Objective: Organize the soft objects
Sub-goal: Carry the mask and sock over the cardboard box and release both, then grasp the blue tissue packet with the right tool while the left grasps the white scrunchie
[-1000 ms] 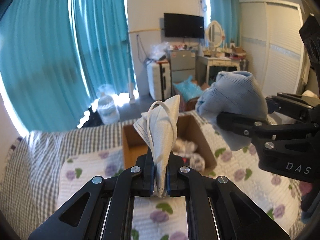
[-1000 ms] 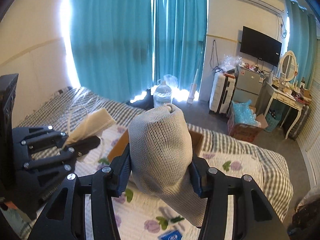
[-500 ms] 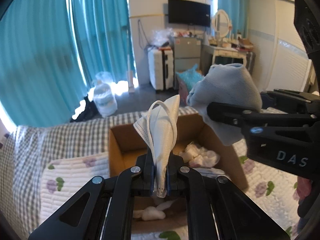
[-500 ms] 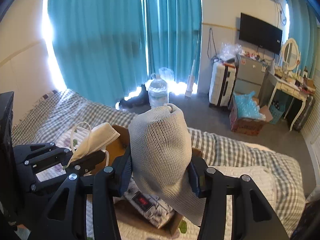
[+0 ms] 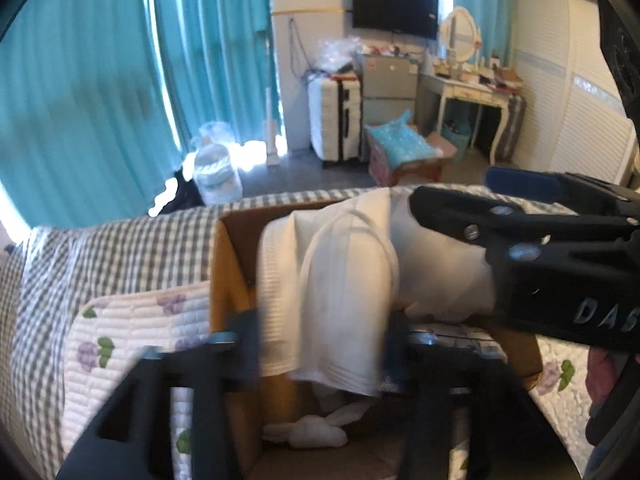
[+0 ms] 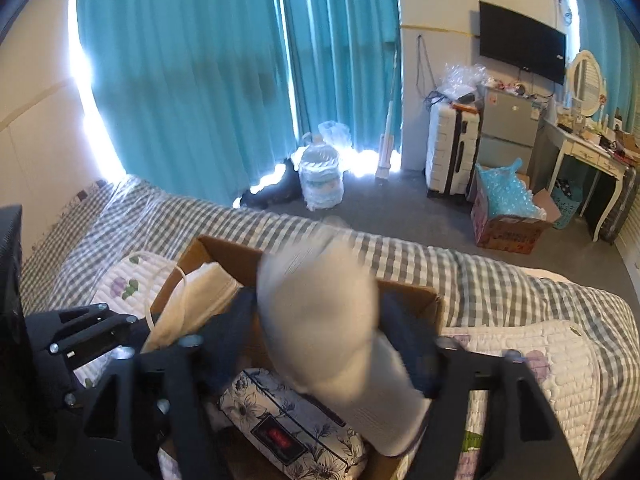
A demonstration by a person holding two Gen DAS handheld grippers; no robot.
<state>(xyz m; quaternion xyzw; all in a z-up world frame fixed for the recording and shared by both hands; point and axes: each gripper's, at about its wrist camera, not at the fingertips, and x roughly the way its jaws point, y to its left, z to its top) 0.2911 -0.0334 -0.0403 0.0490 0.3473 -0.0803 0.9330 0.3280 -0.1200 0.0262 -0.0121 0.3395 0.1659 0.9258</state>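
Note:
My left gripper (image 5: 320,344) has its jaws spread wide; the white face mask (image 5: 332,292) sits loose between them over the open cardboard box (image 5: 224,280). My right gripper (image 6: 324,344) is also spread; the grey mesh sock (image 6: 320,312) is blurred and slipping between the fingers above the box (image 6: 224,252). The right gripper shows in the left wrist view (image 5: 452,204), and the left gripper in the right wrist view (image 6: 132,336) beside the mask (image 6: 196,300).
The box sits on a bed with a grey checked sheet (image 6: 500,276) and a floral quilt (image 5: 132,320). Inside lie a floral pouch (image 6: 296,432) and a white rolled cloth (image 5: 312,432). A water jug (image 6: 320,176), suitcase (image 6: 448,148) and another box (image 6: 508,216) stand beyond.
Both grippers moved down over the box and opened. The mask and the sock, held tight before, are now loose and dropping between the jaws.

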